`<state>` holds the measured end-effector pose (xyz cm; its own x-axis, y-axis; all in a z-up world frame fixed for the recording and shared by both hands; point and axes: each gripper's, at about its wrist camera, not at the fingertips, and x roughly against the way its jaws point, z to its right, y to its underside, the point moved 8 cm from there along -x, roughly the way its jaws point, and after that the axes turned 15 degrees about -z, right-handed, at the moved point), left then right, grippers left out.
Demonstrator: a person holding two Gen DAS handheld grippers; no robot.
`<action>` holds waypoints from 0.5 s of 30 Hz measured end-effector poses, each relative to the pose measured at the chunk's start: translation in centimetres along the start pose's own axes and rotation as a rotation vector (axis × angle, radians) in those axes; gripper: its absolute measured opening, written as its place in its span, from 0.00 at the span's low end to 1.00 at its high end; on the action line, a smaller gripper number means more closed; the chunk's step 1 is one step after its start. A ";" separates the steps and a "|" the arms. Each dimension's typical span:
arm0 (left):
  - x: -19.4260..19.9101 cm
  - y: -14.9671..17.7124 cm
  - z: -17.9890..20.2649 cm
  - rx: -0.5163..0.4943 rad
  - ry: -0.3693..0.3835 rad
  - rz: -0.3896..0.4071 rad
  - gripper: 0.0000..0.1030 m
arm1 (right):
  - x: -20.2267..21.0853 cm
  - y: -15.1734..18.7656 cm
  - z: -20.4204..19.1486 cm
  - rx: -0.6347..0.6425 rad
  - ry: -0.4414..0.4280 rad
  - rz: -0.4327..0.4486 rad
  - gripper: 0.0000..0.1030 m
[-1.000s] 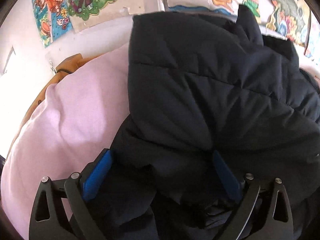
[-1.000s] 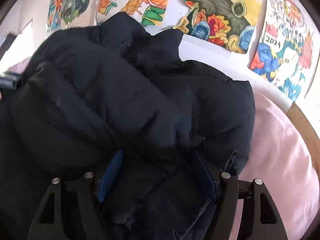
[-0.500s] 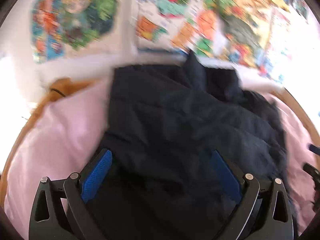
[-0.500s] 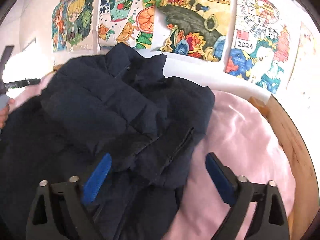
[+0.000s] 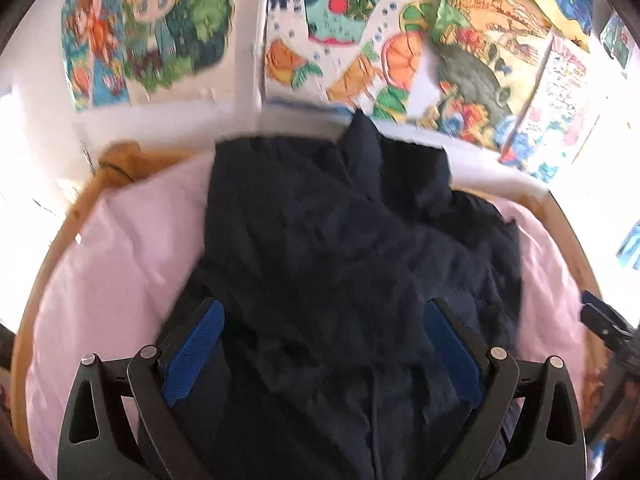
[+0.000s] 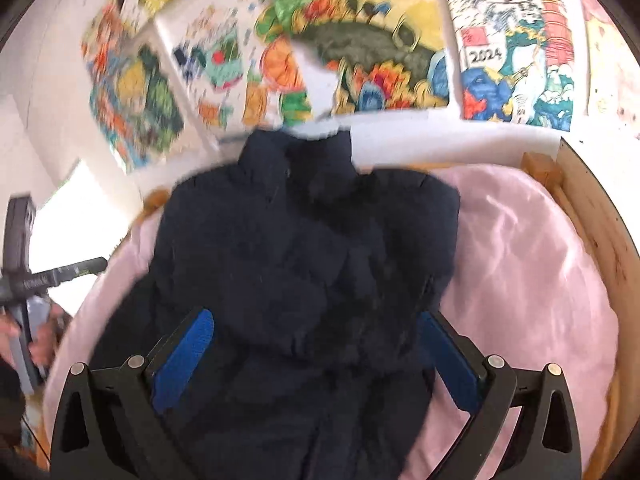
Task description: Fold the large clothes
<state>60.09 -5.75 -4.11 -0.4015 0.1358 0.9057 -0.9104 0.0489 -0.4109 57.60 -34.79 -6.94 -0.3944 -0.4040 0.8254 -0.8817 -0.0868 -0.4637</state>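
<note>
A dark navy puffer jacket (image 5: pixel 340 264) lies on a pink sheet (image 5: pixel 120 264), its collar toward the far wall and both sides folded in over the middle. It also shows in the right wrist view (image 6: pixel 304 256). My left gripper (image 5: pixel 320 344) is open above the jacket's near part, blue pads wide apart, holding nothing. My right gripper (image 6: pixel 320 356) is open too, above the jacket's lower half, empty. Both views are blurred by motion.
The pink sheet (image 6: pixel 528 280) covers a table with a wooden rim (image 6: pixel 592 224). Colourful posters (image 5: pixel 360 40) cover the white wall behind. The other gripper (image 5: pixel 608 328) shows at the right edge of the left view, and at the left edge (image 6: pixel 36 280) of the right view.
Both grippers have let go of the jacket and pulled up and back. The jacket now looks smaller and lies folded on the sheet.
</note>
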 end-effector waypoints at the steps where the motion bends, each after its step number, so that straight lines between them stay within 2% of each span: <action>1: -0.8 -0.4 0.1 -0.016 0.004 0.009 0.95 | -0.1 -0.4 0.2 0.004 0.012 0.034 1.00; 3: -2.8 -0.9 1.1 -0.075 0.085 0.029 0.95 | -0.9 -1.1 0.4 0.030 0.016 0.058 1.00; 6: -6.3 -0.8 2.2 -0.104 0.276 0.036 0.95 | -3.0 -2.9 0.4 0.065 -0.018 0.075 1.00; 8: -8.1 -1.1 2.6 -0.124 0.310 0.055 0.95 | -4.9 -4.8 0.9 0.067 -0.025 0.063 1.00; 10: -9.8 -1.8 2.7 -0.143 0.281 0.094 0.95 | -6.7 -6.9 1.2 0.098 -0.004 0.067 1.00; 11: -11.4 -2.3 2.5 -0.152 0.229 0.107 0.95 | -7.6 -8.0 1.3 0.118 0.020 0.073 1.00; 13: -13.8 -2.8 2.3 -0.184 0.162 0.084 0.95 | -9.4 -10.2 1.3 0.146 0.050 0.085 1.00; 15: -15.4 -2.8 2.3 -0.245 0.142 0.056 0.95 | -11.3 -12.4 1.3 0.159 0.075 0.102 1.00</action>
<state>68.61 -10.29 -16.64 -0.4170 0.2815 0.8642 -0.8288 0.2726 -0.4887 73.35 -30.33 -10.97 -0.5033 -0.3495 0.7902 -0.7865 -0.1936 -0.5865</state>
